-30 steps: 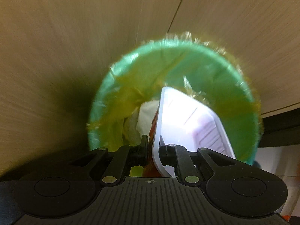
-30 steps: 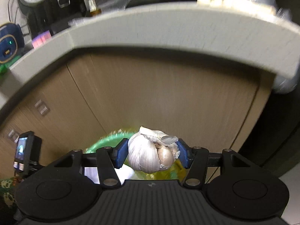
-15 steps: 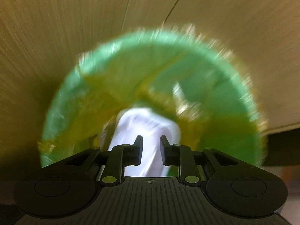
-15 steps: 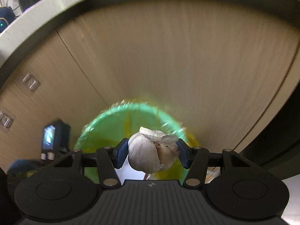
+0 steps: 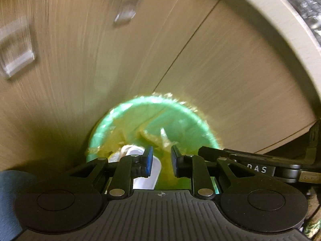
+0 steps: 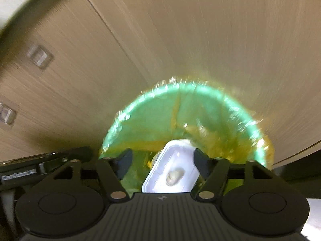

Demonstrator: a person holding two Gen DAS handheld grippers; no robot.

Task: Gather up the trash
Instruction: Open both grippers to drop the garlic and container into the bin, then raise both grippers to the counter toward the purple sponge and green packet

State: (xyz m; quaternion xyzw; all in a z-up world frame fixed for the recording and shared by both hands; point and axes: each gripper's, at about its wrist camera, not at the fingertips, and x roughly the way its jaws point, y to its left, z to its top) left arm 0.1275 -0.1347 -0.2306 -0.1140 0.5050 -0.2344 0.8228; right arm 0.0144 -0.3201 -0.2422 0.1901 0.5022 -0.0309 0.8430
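the left gripper is seen with its blue pads a little apart and nothing between them, so it's let go. its jaws have just been opening. the right gripper is spread wide and empty too; its jaws have just been opening as well, and no thing sits between them now. both are pointed down into the green trash bin, which is lined with a yellowish plastic bag.

the white plastic tray is found inside the bin, tilted, with a pale garlic bit lying on it. from the left wrist view the tray is only partly shown behind the left finger.

the bin is parked right up against light wood-grain cabinet doors, with a seam running between two panels and clear stick-on hooks fixed to the door. a pale countertop edge is curved across the top right. everything's a bit motion-blurred.
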